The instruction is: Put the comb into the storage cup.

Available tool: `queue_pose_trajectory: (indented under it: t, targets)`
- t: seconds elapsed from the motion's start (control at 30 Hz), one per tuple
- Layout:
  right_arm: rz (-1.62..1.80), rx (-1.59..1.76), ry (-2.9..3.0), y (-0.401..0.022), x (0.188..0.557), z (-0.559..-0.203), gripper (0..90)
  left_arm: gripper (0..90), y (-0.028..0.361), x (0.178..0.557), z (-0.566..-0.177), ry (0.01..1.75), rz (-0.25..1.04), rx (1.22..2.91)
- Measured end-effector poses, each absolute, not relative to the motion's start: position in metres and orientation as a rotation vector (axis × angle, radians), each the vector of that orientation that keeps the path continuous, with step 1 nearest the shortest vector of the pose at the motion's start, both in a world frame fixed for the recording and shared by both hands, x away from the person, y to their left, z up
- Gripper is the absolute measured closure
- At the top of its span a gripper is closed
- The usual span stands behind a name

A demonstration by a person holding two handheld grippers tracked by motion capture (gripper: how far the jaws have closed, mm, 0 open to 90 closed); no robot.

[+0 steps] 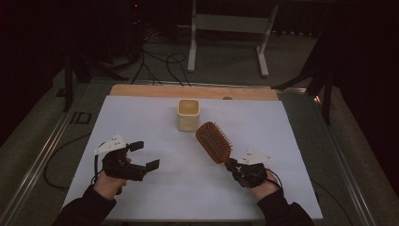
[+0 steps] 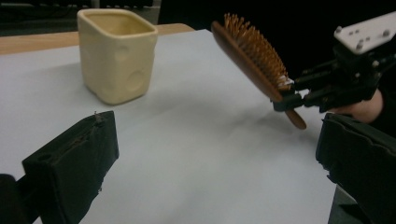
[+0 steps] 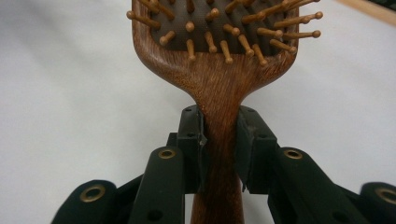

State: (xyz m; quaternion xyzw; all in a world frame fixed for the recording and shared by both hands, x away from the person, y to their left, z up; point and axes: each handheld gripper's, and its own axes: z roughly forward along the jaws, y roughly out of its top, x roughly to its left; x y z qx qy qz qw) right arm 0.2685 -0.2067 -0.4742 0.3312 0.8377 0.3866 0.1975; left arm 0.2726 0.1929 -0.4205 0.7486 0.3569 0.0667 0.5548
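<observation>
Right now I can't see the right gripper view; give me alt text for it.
The right gripper has its two black fingers clamped on the neck of a wooden hairbrush, just below its head. The bristle pad with wooden pins faces the camera at the top, with the white table behind.

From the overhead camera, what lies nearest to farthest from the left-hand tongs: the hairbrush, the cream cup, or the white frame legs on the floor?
1. Wooden hairbrush, to the right of the left tongs, held in the right tongs.
2. Cream cup, mid-table, slightly farther.
3. White frame legs, beyond the table.
</observation>
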Motion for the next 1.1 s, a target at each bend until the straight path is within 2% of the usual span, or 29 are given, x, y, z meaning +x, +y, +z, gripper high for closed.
queue_pose_trajectory:
  t: [0.13,0.43,0.77,1.1]
  targets:
    - [1.087,0.932,2.349,-0.207,0.269,-0.473,73.4,0.0,0.182,0.282,-0.410,0.833,0.151,1.763]
    - [1.086,0.920,2.339,-0.206,0.267,-0.470,73.4,0.1,0.146,0.301,-0.399,0.834,0.044,1.711]
    - [1.073,0.907,2.331,-0.204,0.266,-0.468,73.4,0.1,0.109,0.324,-0.402,0.874,-0.071,1.637]
    - [1.089,0.903,2.323,-0.204,0.265,-0.466,73.4,0.1,0.082,0.336,-0.411,0.917,-0.085,1.638]
